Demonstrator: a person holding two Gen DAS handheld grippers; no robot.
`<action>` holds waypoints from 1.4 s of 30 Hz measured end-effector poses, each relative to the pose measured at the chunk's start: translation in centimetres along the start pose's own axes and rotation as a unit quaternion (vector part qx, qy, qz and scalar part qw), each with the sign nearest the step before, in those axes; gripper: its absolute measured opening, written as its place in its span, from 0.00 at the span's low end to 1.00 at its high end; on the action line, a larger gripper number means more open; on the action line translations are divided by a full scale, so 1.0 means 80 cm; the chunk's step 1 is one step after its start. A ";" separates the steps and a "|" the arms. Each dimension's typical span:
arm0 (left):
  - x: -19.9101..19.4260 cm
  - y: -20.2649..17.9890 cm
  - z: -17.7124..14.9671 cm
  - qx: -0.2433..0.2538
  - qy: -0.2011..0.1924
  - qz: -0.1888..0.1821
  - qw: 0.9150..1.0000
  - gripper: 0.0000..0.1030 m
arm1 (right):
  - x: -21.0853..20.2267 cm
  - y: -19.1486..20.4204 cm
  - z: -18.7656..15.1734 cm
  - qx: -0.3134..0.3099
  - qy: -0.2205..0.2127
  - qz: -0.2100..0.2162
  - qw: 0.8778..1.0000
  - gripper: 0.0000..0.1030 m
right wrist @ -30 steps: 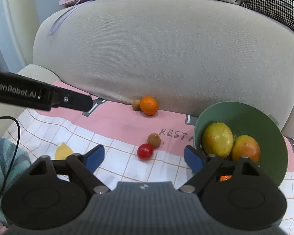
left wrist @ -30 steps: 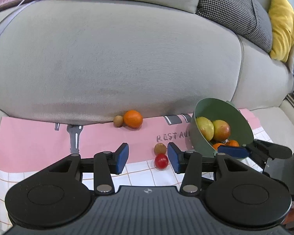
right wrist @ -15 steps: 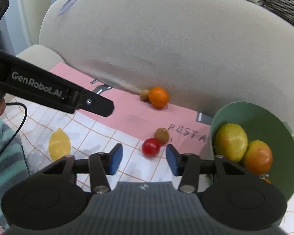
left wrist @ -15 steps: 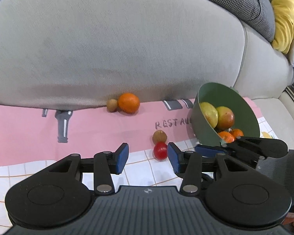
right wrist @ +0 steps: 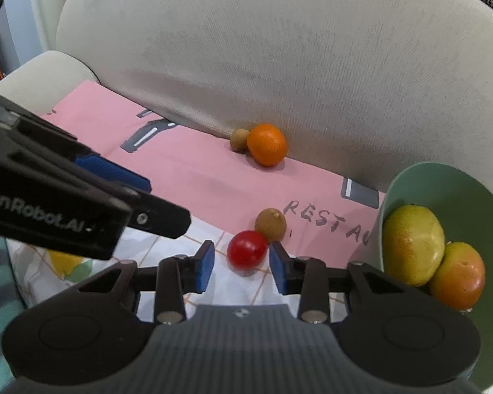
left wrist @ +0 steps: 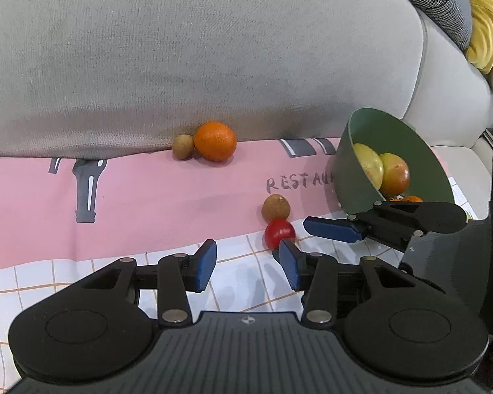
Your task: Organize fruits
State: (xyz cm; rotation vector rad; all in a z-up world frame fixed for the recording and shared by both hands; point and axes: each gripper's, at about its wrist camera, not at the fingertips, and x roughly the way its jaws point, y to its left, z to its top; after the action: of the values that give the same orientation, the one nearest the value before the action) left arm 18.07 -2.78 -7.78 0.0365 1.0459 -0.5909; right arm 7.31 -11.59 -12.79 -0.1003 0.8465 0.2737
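Between your right gripper's (right wrist: 241,264) blue pads sits the red fruit (right wrist: 247,249), a small, round, glossy ball resting on the printed cloth (right wrist: 194,177) that covers the sofa seat. It lies straight ahead of that gripper, slightly toward the right pad, and being round it has no long axis to line up with. The jaws are closing, with a gap showing on the left side of the fruit; on the right side the pad looks very near it, and whether it touches I cannot tell. Nothing is held yet. A brown fruit (right wrist: 270,224) sits just behind the red one, touching it or nearly so, so a push forward would likely nudge both. Your left gripper (left wrist: 246,264) is partly open and narrowing too, with only cloth between its pads; from its view the red fruit (left wrist: 278,233) lies just beyond its right pad and off to the right, not in the gap. So the right hand is the nearer and better placed of the two. The green bowl (right wrist: 420,180) stands to the right of the red fruit, tilted with its mouth toward you, and holds two large yellow-red fruits and something orange lower down. Farther back, against the sofa (right wrist: 279,49) cushion, an orange (right wrist: 266,144) and a second brown fruit (right wrist: 240,139) lie side by side, touching. By my judgement, the coming move is to finish closing on the red fruit, then carry it right to the bowl.
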 end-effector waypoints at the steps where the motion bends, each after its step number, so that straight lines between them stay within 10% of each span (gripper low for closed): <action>1: 0.002 0.001 0.000 0.000 0.001 0.000 1.000 0.50 | 0.004 -0.001 0.000 0.002 0.002 0.000 1.000 0.33; 42: 0.099 -0.033 0.030 0.020 0.024 -0.027 0.999 0.27 | 0.012 0.007 -0.022 -0.067 0.008 -0.050 0.996 0.25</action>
State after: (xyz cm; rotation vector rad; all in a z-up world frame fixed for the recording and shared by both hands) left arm 21.60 -9.25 -12.43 0.0586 1.0846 -0.6629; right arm 6.52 -11.18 -14.65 -0.2694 0.8354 0.2351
